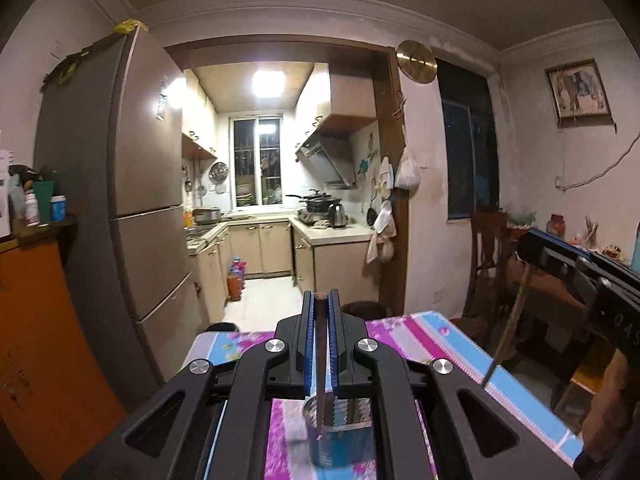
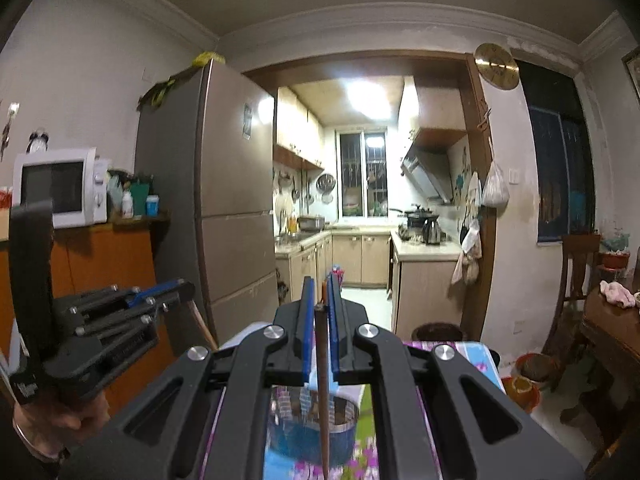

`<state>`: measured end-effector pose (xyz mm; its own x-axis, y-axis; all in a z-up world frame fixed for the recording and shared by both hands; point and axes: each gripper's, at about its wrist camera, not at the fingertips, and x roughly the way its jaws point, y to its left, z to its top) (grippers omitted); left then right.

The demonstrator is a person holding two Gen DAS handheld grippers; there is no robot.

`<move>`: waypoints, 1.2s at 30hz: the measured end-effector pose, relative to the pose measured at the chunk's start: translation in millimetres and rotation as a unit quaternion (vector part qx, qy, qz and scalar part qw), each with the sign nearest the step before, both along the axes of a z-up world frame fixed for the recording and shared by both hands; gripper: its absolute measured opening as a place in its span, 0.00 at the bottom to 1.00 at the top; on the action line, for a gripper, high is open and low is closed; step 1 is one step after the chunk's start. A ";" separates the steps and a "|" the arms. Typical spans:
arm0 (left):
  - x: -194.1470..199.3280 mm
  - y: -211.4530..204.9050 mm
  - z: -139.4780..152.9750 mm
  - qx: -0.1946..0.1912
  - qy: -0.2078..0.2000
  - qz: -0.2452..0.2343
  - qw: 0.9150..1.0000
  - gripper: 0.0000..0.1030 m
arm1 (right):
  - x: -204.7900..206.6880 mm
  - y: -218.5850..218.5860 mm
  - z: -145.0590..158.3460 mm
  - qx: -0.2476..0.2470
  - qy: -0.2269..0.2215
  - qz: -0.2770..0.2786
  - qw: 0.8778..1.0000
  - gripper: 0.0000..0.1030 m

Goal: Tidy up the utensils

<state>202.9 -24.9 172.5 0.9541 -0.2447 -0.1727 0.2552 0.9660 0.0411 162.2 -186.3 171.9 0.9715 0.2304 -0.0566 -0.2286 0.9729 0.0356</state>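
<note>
The left tool [image 1: 321,300] is clamped on a dark brown chopstick [image 1: 320,360], which hangs upright between the blue pads, its upper end just showing above them. The chopstick's lower end hangs in front of a metal utensil holder [image 1: 340,432] with a blue lower band, which stands on the tabletop [image 1: 448,344] under a pink and blue floral cloth. In the right wrist view this tool [image 2: 182,286] appears at the left edge, gripped by a hand [image 2: 60,420], with the brown stick [image 2: 202,326] slanting down from its closed tips.

The right tool [image 2: 320,292] is likewise clamped on a second chopstick [image 2: 323,392], near vertical, its lower end reaching past the same holder [image 2: 316,432]; whether it touches the holder cannot be determined. In the left wrist view the right tool [image 1: 524,242] enters from the right edge, its chopstick [image 1: 508,328] slanting down toward the tabletop's right edge.

Background, left to right: an orange cabinet [image 2: 112,264], a microwave [image 2: 60,188], a refrigerator [image 1: 132,184], a lit kitchen doorway, a wall clock [image 1: 416,61].
</note>
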 end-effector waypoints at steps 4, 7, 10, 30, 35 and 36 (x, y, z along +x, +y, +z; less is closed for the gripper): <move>22.4 -11.5 4.0 0.011 -0.003 -0.003 1.000 0.07 | 24.4 -4.6 13.1 0.015 -0.013 -0.002 1.000 0.05; 37.7 -18.0 4.3 0.021 -0.004 0.002 1.000 0.07 | 46.0 -8.0 12.6 0.029 -0.009 0.000 1.000 0.05; 45.0 -16.8 15.9 0.012 -0.008 0.000 1.000 0.07 | 64.5 -7.5 8.2 0.031 -0.002 -0.004 0.999 0.05; 95.1 -20.2 -100.2 -0.009 0.028 -0.042 0.999 0.07 | 121.2 -6.7 -94.1 0.103 0.085 -0.009 0.991 0.05; 97.0 -14.8 -126.8 -0.007 0.052 -0.022 0.998 0.08 | 111.0 -4.3 -109.2 0.092 0.100 -0.025 0.990 0.10; 95.2 -11.0 -126.4 -0.012 0.056 -0.021 0.998 0.08 | 105.5 -6.2 -106.8 0.090 0.095 -0.028 0.991 0.16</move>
